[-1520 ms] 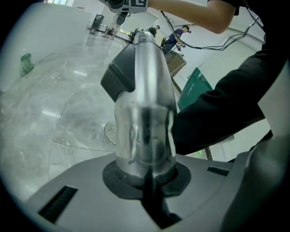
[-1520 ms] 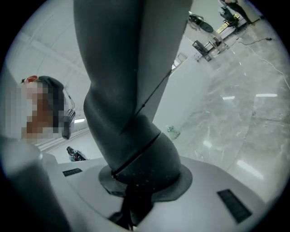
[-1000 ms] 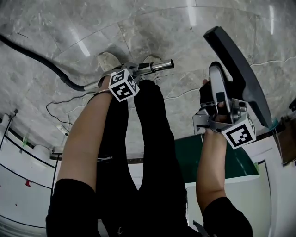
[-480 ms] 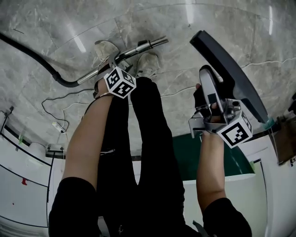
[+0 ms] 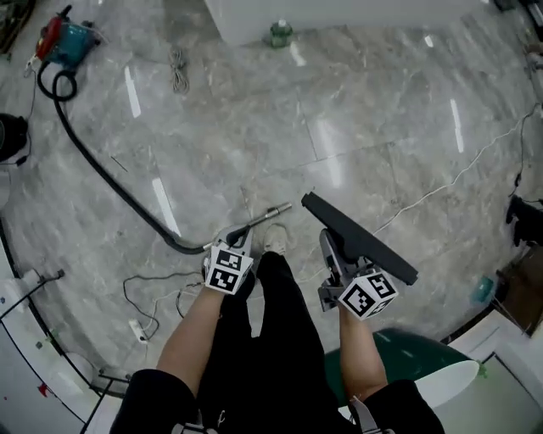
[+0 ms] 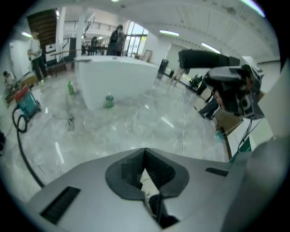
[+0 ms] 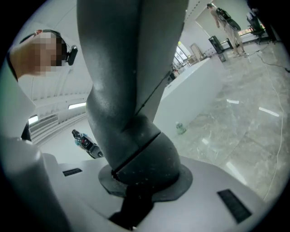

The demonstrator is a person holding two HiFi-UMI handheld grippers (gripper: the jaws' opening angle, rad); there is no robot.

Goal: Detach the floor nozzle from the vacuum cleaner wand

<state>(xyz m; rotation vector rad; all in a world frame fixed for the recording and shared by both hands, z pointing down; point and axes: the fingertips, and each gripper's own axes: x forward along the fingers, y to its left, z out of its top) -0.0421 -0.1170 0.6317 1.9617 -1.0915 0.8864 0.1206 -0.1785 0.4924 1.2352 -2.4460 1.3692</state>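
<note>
– Any containers about?

– One green bottle [image 5: 279, 34] standing on the floor [image 5: 365, 110], right against the foot of the white counter [image 5: 339, 13]. I can't tell what's in it. The vacuum cleaner [image 5: 61, 38] sits in the far left corner, with its black hose [image 5: 110, 182] snaking back towards the person's feet.

– And the nozzle?

– The floor nozzle [image 5: 361, 240] is up in the air on the person's right. The right gripper [image 5: 333, 258] is clamped round its dark neck. The wand [image 5: 267, 214] is apart from it, its bare metal end near the person's shoes. The left gripper [image 5: 231, 254] has its jaws together and no wand between them.

– Room to move?

– Plenty straight ahead, a wide stretch of marble up to the counter. Closer in it's tighter. A white table edge [image 5: 17, 331] curves round on the left and a green surface [image 5: 399, 356] sits low on the right. A thin cord [image 5: 140, 292] loops on the floor by the left foot, and a white cable [image 5: 462, 174] trails off to the right.
</note>
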